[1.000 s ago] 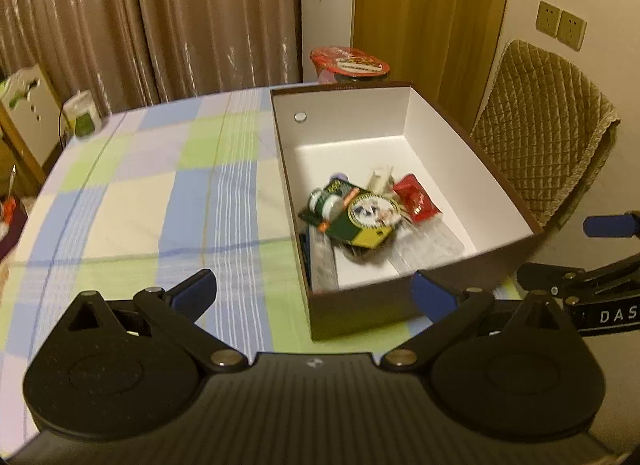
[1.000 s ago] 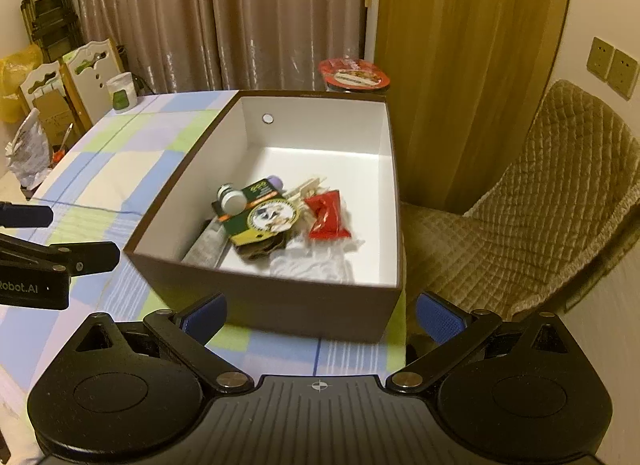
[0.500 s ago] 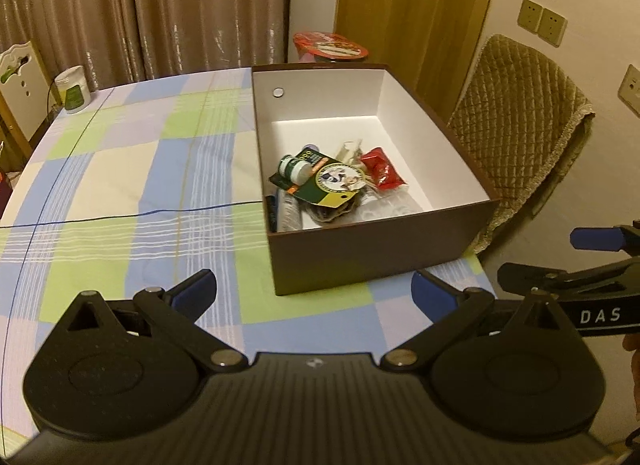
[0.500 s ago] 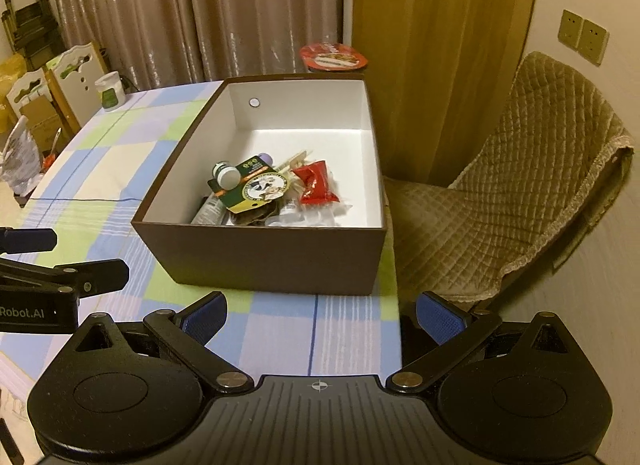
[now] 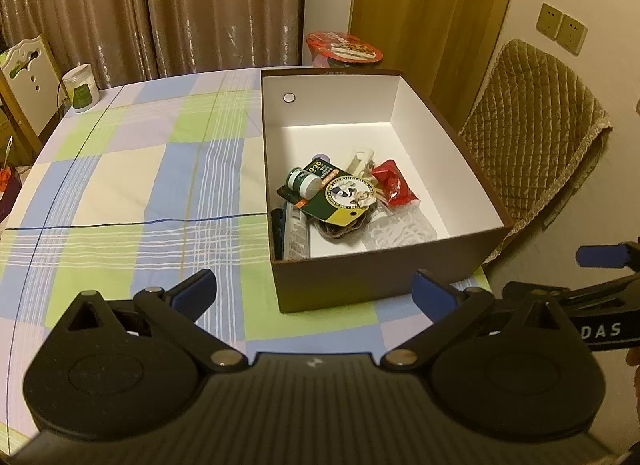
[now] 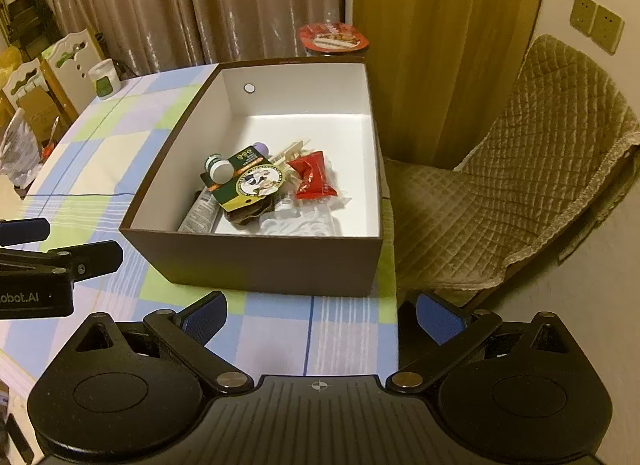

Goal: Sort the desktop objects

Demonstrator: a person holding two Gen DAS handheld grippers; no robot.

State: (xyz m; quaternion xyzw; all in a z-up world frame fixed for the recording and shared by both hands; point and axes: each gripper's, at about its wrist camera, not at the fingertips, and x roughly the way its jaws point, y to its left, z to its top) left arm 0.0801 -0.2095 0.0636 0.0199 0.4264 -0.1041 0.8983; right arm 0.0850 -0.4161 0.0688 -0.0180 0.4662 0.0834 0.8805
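Left gripper point(image 5: 314, 295): fingers spread wide, empty, low in frame.
Right gripper point(image 6: 322, 317): fingers also apart, empty, at bottom centre.
Box point(image 6: 276, 265): stood above and beyond both sets of fingertips, untouched, on the cloth point(image 5: 132, 193).
Contents: red packet point(image 6: 314, 177), green card point(image 6: 252, 183), small bottle point(image 6: 220, 169), heaped mid-box.

surface: counter point(image 5: 120, 193) under a checked cloth of blue, green, cream and lilac squares | near right corner: open brown cardboard box with white inside point(image 5: 376, 277), resting flat on the cloth | far left edge: small white lidded jar with green label point(image 5: 81, 88), upright, well apart from the box
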